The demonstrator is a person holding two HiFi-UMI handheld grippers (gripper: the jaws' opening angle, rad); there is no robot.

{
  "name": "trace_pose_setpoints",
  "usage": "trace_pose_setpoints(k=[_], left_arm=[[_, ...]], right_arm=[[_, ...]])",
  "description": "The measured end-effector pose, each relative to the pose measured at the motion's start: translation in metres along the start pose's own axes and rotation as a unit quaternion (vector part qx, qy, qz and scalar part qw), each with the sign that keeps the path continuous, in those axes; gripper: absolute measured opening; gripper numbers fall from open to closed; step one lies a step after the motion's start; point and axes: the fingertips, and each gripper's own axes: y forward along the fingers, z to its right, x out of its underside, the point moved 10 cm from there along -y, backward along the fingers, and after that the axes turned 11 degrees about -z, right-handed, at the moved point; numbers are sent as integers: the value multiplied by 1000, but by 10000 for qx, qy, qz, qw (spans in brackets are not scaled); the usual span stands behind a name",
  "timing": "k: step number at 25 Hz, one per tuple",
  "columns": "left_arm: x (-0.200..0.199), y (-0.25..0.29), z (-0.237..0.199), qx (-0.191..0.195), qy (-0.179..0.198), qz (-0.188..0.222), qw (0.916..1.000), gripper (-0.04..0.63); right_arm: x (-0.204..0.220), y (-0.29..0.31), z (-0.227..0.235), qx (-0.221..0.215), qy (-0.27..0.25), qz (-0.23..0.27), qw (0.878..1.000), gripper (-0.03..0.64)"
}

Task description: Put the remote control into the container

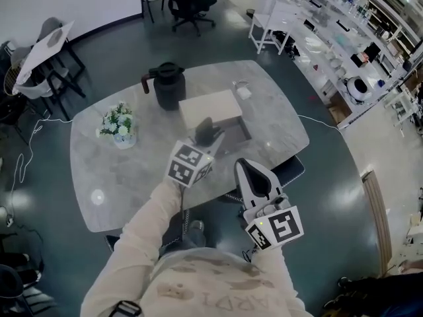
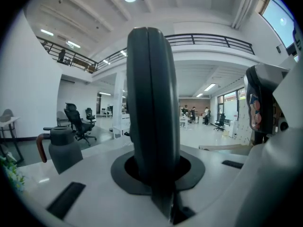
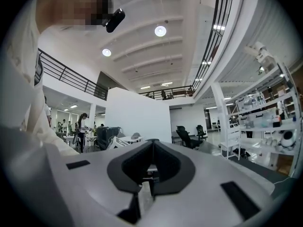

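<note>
My left gripper (image 1: 202, 141) pinches the remote control (image 2: 152, 103) in its jaws, near the container (image 1: 211, 109). My right gripper's (image 1: 244, 167) jaws are pressed together, empty.

Even, cool light falls from round ceiling lamps (image 3: 160, 30), and the pale desk (image 1: 132, 170) takes a soft sheen with only faint shadows. Both gripper views bulge like a fisheye and go black at the corners. In the left one the remote control (image 2: 152, 108) looms dark and slightly soft close to the lens.
</note>
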Motion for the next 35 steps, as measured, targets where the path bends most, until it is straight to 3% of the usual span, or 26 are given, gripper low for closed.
trace_pose_setpoints(k=[8,21,27,35], left_arm=[[11,21,-35,134,89,-169,9997,58],[24,84,-55,128,283,-1015,9943,58],[33,112,-57,98,404,-1571,9867,58],[47,147,-58,92,827,-2363,9681,58]], right_arm=[[0,38,3,123,16,-167,9998,21],[5,46,41,181,115,-337,9992,21],[7,43,61,253,182,-361,9989,21],[11,42,81,344,280,-397,9982,21]])
